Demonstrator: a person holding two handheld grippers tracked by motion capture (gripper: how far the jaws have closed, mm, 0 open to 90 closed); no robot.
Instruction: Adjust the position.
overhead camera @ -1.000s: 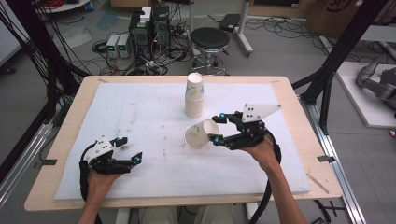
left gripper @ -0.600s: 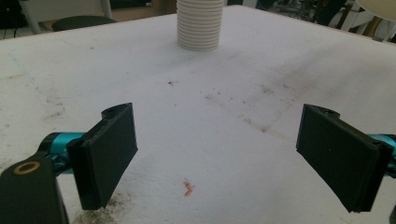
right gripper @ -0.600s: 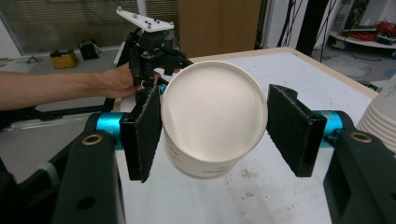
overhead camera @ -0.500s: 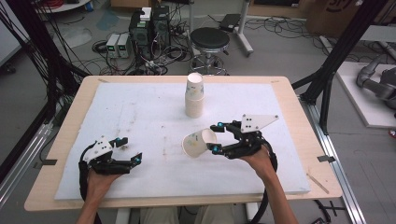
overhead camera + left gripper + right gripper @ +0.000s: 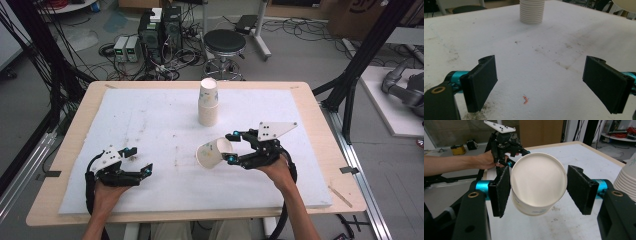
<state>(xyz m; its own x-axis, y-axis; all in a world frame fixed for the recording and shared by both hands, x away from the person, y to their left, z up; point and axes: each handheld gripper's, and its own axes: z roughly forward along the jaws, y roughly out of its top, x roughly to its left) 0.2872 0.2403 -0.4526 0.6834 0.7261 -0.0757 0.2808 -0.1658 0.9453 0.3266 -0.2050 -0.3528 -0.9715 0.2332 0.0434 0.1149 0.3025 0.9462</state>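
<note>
Paper, white and thin-walled, made up the single cup point(image 5: 212, 154) that was gripped on its side by the right gripper point(image 5: 231, 147), with its open mouth turned toward that gripper's own camera. In the right gripper view the cup point(image 5: 537, 183) was seen pinched between the two black jaws, which were closed only as far as the cup's width allowed. It was held clear of the white mat point(image 5: 150, 115), near the middle of the table and toward five o'clock from the tall stack of paper cups point(image 5: 208, 102), which stood upright at the twelve o'clock side. The left gripper point(image 5: 134, 166) was rested low at about seven o'clock, its jaws spread wide and nothing caught between them.

Several risks were judged likely. The soft wall could be crushed or ovalled if the squeeze were tightened. The cup could be let slip and roll if the hold were loosened, since only its curved sides were contacted. The stack could be toppled if it were clipped in passing.
</note>
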